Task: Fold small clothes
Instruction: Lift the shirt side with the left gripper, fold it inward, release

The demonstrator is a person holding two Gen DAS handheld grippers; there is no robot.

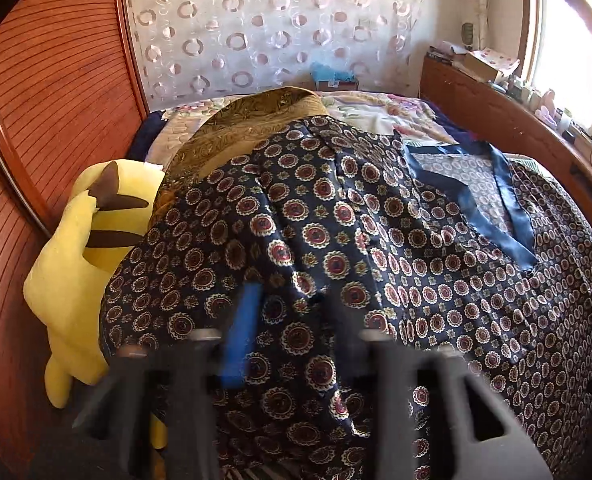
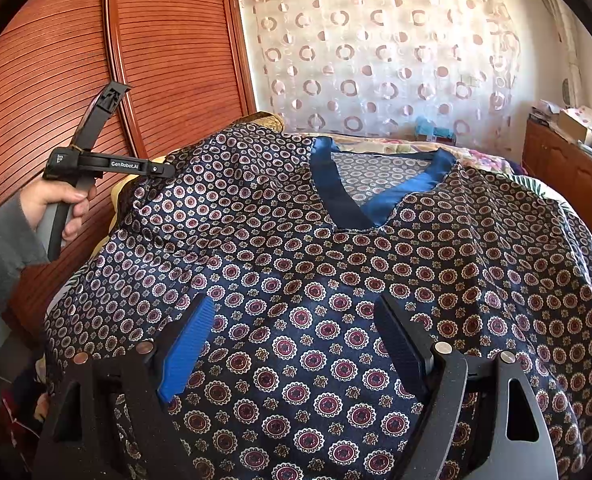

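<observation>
A navy shirt with red-and-white medallion print (image 2: pixel 336 280) lies spread front-up on the bed, its blue V-neck collar (image 2: pixel 360 200) toward the far end. It also fills the left wrist view (image 1: pixel 336 240), collar (image 1: pixel 508 216) at the right. My right gripper (image 2: pixel 296 332) is open, its blue pad (image 2: pixel 187 348) and black pad (image 2: pixel 400 344) hovering over the shirt's lower middle with nothing between them. My left gripper (image 1: pixel 291 312) is blurred and open over the shirt's left part. Its body (image 2: pixel 107 166) shows in the right wrist view, held by a hand at the shirt's left shoulder.
A yellow plush toy (image 1: pixel 83 264) lies at the bed's left edge beside a slatted wooden wardrobe (image 1: pixel 35 120). A golden patterned cloth (image 1: pixel 247 128) lies beyond the shirt. A cluttered wooden headboard shelf (image 1: pixel 508 104) runs along the right. A circle-print curtain (image 2: pixel 376 60) hangs behind.
</observation>
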